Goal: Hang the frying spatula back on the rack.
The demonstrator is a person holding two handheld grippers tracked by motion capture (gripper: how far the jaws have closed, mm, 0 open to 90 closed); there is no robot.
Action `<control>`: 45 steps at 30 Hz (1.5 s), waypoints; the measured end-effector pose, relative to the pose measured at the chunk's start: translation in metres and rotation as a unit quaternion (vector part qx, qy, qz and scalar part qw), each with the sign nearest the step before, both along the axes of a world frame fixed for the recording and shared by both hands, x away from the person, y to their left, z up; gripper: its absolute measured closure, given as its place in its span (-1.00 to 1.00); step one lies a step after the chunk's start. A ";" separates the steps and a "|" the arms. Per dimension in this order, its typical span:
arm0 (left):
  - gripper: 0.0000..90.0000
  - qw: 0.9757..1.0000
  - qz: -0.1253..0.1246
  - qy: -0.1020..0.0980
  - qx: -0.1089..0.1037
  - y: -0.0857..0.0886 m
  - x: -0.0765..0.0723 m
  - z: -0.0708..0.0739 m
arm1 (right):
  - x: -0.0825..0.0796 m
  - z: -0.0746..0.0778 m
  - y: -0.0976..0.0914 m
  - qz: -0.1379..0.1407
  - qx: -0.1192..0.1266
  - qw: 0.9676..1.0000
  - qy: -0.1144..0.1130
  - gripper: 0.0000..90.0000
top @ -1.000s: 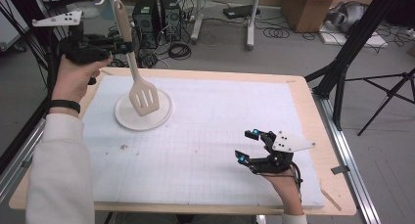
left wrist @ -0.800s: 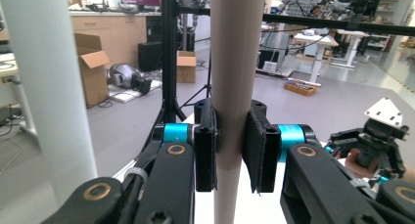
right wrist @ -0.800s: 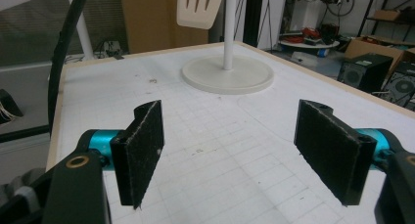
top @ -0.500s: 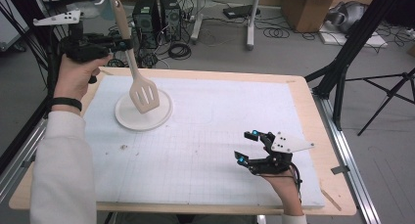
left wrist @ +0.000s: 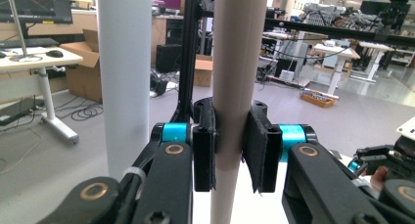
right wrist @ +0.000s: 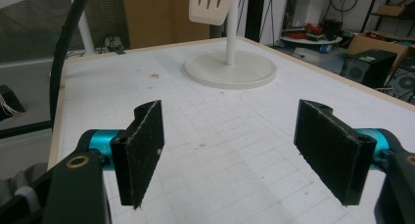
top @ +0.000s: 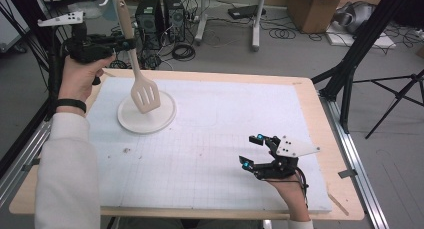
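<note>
Black fingers point(right wrist: 142, 150), cyan joints, white sleeves point(top: 65, 174)

stand base point(top: 146, 120): on mat point(top: 210, 139), far-left part
pole point(right wrist: 229, 28): upright, mid base
spatula point(top: 142, 91): above base, beside pole, blade down
right gripper point(top: 252, 151): near-right of mat, well apart from base
</note>
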State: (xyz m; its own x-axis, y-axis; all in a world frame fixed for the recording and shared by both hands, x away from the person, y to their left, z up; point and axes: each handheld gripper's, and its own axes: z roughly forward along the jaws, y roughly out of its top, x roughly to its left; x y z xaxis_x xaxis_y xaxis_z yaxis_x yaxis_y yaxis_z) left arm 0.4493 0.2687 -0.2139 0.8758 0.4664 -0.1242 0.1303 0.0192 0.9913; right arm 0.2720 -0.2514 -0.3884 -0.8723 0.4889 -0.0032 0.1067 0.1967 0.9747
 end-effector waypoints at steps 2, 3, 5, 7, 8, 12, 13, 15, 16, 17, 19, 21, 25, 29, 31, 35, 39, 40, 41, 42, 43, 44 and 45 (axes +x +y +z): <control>0.36 1.000 0.005 0.002 -0.004 -0.001 -0.002 0.001 | 0.000 0.000 0.000 0.001 -0.001 1.000 -0.001 -0.43; 0.26 1.000 0.011 0.004 -0.003 -0.001 -0.003 0.001 | 0.000 0.000 0.000 0.000 -0.002 1.000 -0.002 -0.43; 0.07 1.000 0.022 0.001 -0.006 0.000 -0.005 0.000 | 0.000 0.000 0.000 0.000 0.000 1.000 -0.005 -0.43; -0.04 0.999 0.038 -0.003 -0.015 0.006 -0.010 -0.005 | -0.001 0.000 0.001 0.001 -0.002 1.000 0.001 -0.43; -0.09 0.999 0.043 -0.003 -0.012 0.009 -0.011 -0.008 | -0.001 0.000 0.001 0.002 -0.002 1.000 -0.001 -0.43; -0.28 0.999 0.047 -0.008 -0.011 0.018 -0.019 -0.015 | 0.000 0.000 0.001 0.001 -0.002 1.000 -0.002 -0.43; -0.30 0.999 0.043 -0.010 -0.013 0.021 -0.022 -0.018 | 0.001 0.000 0.002 0.002 -0.001 1.000 -0.002 -0.43; -0.33 0.999 0.042 -0.013 -0.011 0.023 -0.025 -0.019 | 0.001 -0.001 0.002 0.001 -0.003 1.000 -0.003 -0.43; -0.36 0.999 0.039 -0.019 -0.009 0.024 -0.029 -0.021 | 0.001 -0.001 0.002 0.002 -0.004 1.000 0.001 -0.43; -0.37 0.999 0.036 -0.023 -0.007 0.024 -0.033 -0.023 | 0.002 -0.001 0.002 0.001 -0.003 1.000 0.001 -0.43; -0.44 0.999 0.027 -0.032 0.008 0.020 -0.046 -0.028 | 0.003 -0.002 0.003 0.003 -0.003 1.000 0.003 -0.43; -0.46 0.999 0.023 -0.040 0.025 0.017 -0.056 -0.032 | 0.004 -0.002 0.004 0.004 -0.005 1.000 0.003 -0.43; -0.51 0.998 0.006 -0.053 0.038 0.012 -0.072 -0.042 | 0.004 -0.003 0.004 0.001 -0.007 1.000 0.006 -0.44; -0.62 0.997 -0.035 -0.056 0.036 0.000 -0.096 -0.069 | 0.003 -0.003 0.002 -0.001 -0.005 1.000 0.004 -0.44; -0.62 0.997 -0.047 -0.058 0.030 -0.003 -0.101 -0.076 | 0.003 -0.003 0.002 -0.003 -0.005 1.000 0.007 -0.44; -0.62 0.995 -0.084 -0.051 0.029 -0.018 -0.120 -0.107 | 0.005 -0.005 0.003 -0.005 -0.011 1.000 0.013 -0.44; -0.62 0.994 -0.098 -0.043 0.026 -0.025 -0.130 -0.128 | 0.005 -0.006 0.004 -0.007 -0.020 1.000 0.017 -0.45; -0.62 0.994 -0.102 -0.044 0.024 -0.025 -0.133 -0.132 | 0.005 -0.006 0.004 -0.008 -0.020 1.000 0.016 -0.45; -0.62 0.993 -0.104 -0.047 0.022 -0.025 -0.136 -0.136 | 0.005 -0.006 0.004 -0.008 -0.020 1.000 0.017 -0.46; -0.62 0.993 -0.104 -0.047 0.021 -0.025 -0.138 -0.140 | 0.005 -0.007 0.004 -0.006 -0.019 1.000 0.020 -0.46; -0.62 0.993 -0.102 -0.047 0.030 -0.025 -0.141 -0.145 | 0.005 -0.007 0.003 -0.007 -0.019 1.000 0.020 -0.47; -0.62 0.993 -0.101 -0.049 0.038 -0.025 -0.142 -0.149 | 0.005 -0.008 0.003 -0.009 -0.019 0.999 0.025 -0.47; -0.62 0.993 -0.101 -0.044 0.043 -0.026 -0.144 -0.153 | 0.006 -0.009 0.002 -0.011 -0.019 0.999 0.024 -0.47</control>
